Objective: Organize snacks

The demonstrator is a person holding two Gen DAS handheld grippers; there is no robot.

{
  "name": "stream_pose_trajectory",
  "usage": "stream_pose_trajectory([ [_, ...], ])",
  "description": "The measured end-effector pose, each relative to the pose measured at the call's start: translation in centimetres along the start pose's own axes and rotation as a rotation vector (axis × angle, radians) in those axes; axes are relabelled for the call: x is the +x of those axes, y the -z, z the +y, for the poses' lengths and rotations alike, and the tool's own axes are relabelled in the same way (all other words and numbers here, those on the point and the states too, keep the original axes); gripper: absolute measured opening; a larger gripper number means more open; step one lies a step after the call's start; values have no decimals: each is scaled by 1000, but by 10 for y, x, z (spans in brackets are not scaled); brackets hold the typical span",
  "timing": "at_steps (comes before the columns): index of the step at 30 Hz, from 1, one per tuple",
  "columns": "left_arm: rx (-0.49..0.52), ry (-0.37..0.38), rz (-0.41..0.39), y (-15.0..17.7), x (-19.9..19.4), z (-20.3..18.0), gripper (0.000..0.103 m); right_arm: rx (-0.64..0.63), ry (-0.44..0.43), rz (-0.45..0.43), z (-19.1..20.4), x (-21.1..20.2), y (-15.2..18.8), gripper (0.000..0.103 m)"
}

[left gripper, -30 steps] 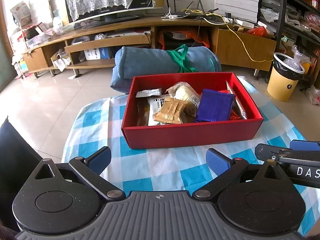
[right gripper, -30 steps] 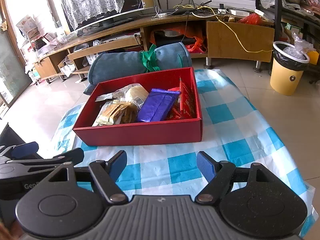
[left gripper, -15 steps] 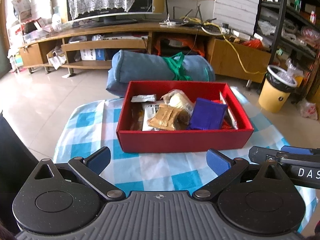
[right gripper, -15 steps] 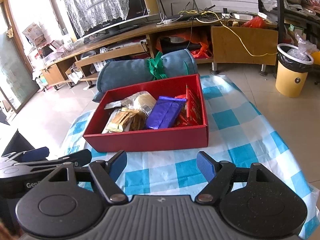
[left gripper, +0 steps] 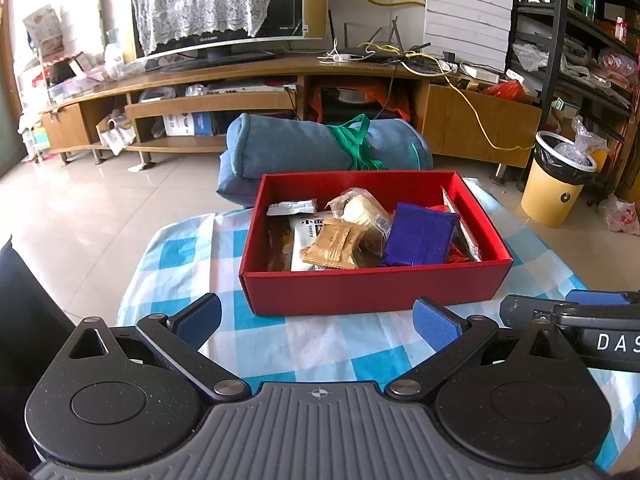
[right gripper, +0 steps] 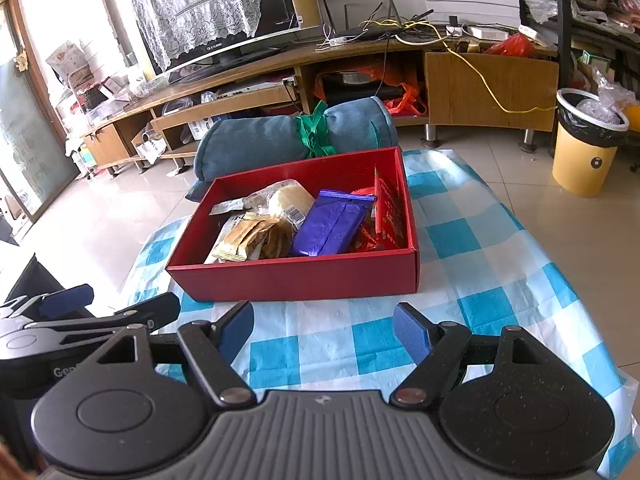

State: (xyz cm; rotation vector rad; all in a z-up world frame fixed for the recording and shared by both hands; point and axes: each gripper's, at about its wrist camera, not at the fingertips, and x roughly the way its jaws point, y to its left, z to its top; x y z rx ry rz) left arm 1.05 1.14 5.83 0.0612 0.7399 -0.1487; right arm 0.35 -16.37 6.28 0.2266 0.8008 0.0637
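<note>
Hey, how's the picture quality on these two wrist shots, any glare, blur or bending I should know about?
Left wrist view: sharp, but the window at upper left is blown out and the TV stand bows with fisheye curve. Right wrist view: also sharp, the window washes out the left side, glare sits on the floor tiles, and the checked cloth bends toward the edges.

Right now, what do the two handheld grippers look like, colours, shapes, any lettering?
Both the left gripper and right gripper are matte black: a ribbed grey centre plate, two round speckled discs, angled linkage arms with silver pivots, and blue pads on the fingertips. White lettering starting "DAS" shows on the right one's side.
</note>
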Motion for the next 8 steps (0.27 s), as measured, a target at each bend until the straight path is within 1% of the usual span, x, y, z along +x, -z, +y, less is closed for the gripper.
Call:
stream_pose_trajectory([
  [8,23,-31,3,4,0,-3,103,5,16,0,-1,-2,2,73],
])
